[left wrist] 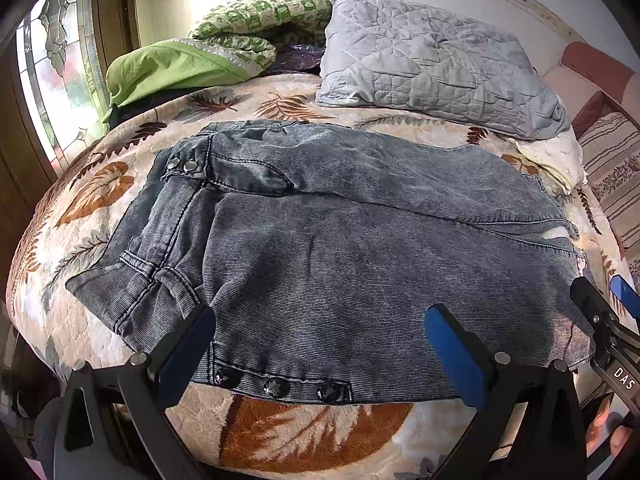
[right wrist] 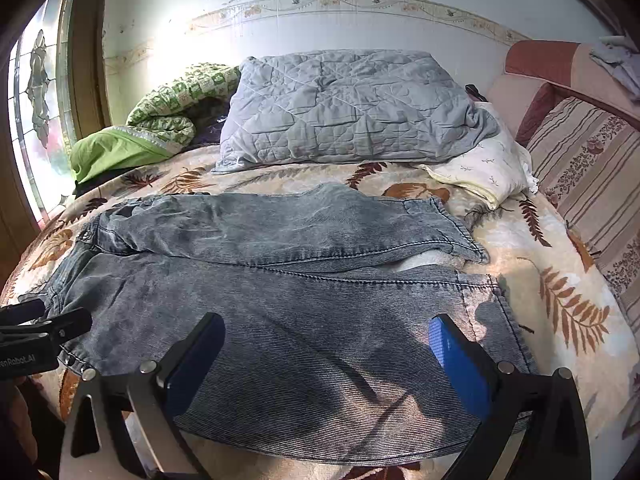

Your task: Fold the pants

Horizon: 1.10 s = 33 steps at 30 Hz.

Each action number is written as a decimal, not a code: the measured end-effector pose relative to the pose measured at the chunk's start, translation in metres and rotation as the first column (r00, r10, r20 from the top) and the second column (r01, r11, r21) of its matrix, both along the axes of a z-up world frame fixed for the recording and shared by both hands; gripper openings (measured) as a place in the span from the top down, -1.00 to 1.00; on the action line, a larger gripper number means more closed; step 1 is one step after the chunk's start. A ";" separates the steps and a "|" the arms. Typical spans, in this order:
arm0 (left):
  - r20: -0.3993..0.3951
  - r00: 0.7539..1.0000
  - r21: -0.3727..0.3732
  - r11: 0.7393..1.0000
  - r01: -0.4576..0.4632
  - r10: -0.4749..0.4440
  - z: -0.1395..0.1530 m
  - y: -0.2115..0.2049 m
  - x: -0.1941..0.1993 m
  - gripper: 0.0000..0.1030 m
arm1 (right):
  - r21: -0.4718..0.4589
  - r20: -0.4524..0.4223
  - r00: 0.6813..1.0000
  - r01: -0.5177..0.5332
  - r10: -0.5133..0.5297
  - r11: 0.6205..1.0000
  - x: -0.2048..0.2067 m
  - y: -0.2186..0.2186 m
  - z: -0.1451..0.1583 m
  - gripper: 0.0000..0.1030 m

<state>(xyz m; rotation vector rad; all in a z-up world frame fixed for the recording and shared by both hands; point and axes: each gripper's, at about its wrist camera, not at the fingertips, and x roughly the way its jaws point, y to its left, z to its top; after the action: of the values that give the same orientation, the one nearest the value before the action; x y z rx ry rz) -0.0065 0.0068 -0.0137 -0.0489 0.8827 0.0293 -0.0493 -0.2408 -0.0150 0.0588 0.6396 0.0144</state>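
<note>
Pants lie flat on the bed, long axis running left-right w/ waist on the left. Left gripper is nearest the waist, right gripper nearest the cuffs. Both wide open, holding nothing, near edge right under them.

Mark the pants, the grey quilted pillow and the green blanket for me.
pants [left wrist: 340, 248], left wrist view, on the near leg's denim.
grey quilted pillow [right wrist: 344, 108], right wrist view, on its top face.
green blanket [left wrist: 168, 68], left wrist view, on the plain green fold.
</note>
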 end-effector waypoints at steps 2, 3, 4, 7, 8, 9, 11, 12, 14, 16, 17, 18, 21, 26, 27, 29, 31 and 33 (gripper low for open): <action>0.000 1.000 0.000 1.000 0.001 -0.001 0.000 0.000 0.000 -1.00 | 0.000 0.001 1.000 0.000 0.000 1.000 0.000 0.000 0.000 -1.00; 0.000 1.000 0.000 1.000 0.001 -0.001 0.000 0.000 0.000 -1.00 | 0.001 0.001 1.000 0.000 0.000 1.000 0.000 0.000 0.000 -1.00; 0.001 1.000 -0.001 1.000 0.000 0.000 0.000 0.000 0.000 -1.00 | 0.001 0.001 1.000 0.001 -0.001 1.000 0.000 0.000 0.000 -1.00; 0.000 1.000 0.000 1.000 0.000 0.000 0.000 0.000 0.000 -1.00 | 0.002 0.003 1.000 0.001 -0.001 1.000 0.000 0.000 0.000 -1.00; 0.000 1.000 -0.001 1.000 0.000 0.000 0.000 0.000 0.000 -1.00 | 0.001 0.004 1.000 0.001 -0.001 1.000 0.000 0.000 0.000 -1.00; 0.000 1.000 -0.001 1.000 0.000 0.000 0.000 0.000 0.000 -1.00 | 0.001 0.004 1.000 0.001 -0.001 1.000 -0.001 0.000 0.000 -1.00; 0.000 1.000 -0.001 1.000 -0.001 0.001 0.000 0.000 0.000 -1.00 | 0.000 0.004 1.000 0.001 -0.001 1.000 -0.001 0.000 0.000 -1.00; 0.000 1.000 -0.002 1.000 0.000 0.000 0.000 0.000 -0.001 -1.00 | 0.001 0.004 1.000 0.001 -0.001 1.000 -0.001 0.000 0.000 -1.00; 0.000 1.000 -0.001 1.000 -0.001 0.001 0.000 -0.001 -0.001 -1.00 | 0.002 0.005 1.000 0.001 -0.001 1.000 -0.001 0.000 0.000 -1.00; -0.001 1.000 -0.002 1.000 -0.001 0.001 -0.001 -0.001 -0.001 -1.00 | 0.001 0.004 1.000 0.001 -0.001 1.000 0.000 0.000 0.000 -1.00; -0.001 1.000 -0.004 1.000 -0.001 0.001 -0.001 0.000 0.000 -1.00 | 0.001 0.003 1.000 0.001 -0.001 1.000 0.000 0.000 0.000 -1.00; -0.001 1.000 -0.003 1.000 -0.002 0.002 -0.001 0.000 -0.001 -1.00 | 0.000 0.004 1.000 0.001 -0.001 1.000 -0.001 0.000 0.001 -1.00; -0.002 1.000 -0.004 1.000 -0.002 0.002 -0.001 -0.001 -0.001 -1.00 | -0.001 0.005 1.000 0.001 -0.001 1.000 -0.001 0.000 0.000 -1.00; -0.003 1.000 -0.005 1.000 -0.003 0.003 -0.001 0.000 -0.001 -1.00 | -0.001 0.004 1.000 0.001 -0.001 1.000 -0.001 0.000 0.000 -1.00; -0.002 1.000 -0.005 1.000 -0.003 0.003 -0.001 0.000 -0.001 -1.00 | 0.000 0.005 1.000 0.000 0.000 1.000 -0.001 0.000 0.000 -1.00; -0.001 1.000 -0.005 1.000 -0.003 0.003 0.000 0.000 -0.001 -1.00 | 0.000 0.006 1.000 0.001 -0.001 1.000 -0.001 0.000 0.001 -1.00; -0.002 1.000 -0.005 1.000 -0.002 0.002 -0.001 0.000 -0.001 -1.00 | 0.000 0.005 1.000 0.001 -0.001 1.000 -0.001 0.000 0.000 -1.00; -0.002 1.000 -0.007 1.000 -0.004 0.004 0.000 0.000 -0.001 -1.00 | -0.001 0.005 1.000 0.001 -0.001 1.000 -0.001 0.000 0.000 -1.00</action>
<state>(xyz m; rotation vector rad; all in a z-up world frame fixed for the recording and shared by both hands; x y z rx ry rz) -0.0075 0.0072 -0.0138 -0.0574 0.8852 0.0297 -0.0498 -0.2409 -0.0146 0.0577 0.6342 0.0134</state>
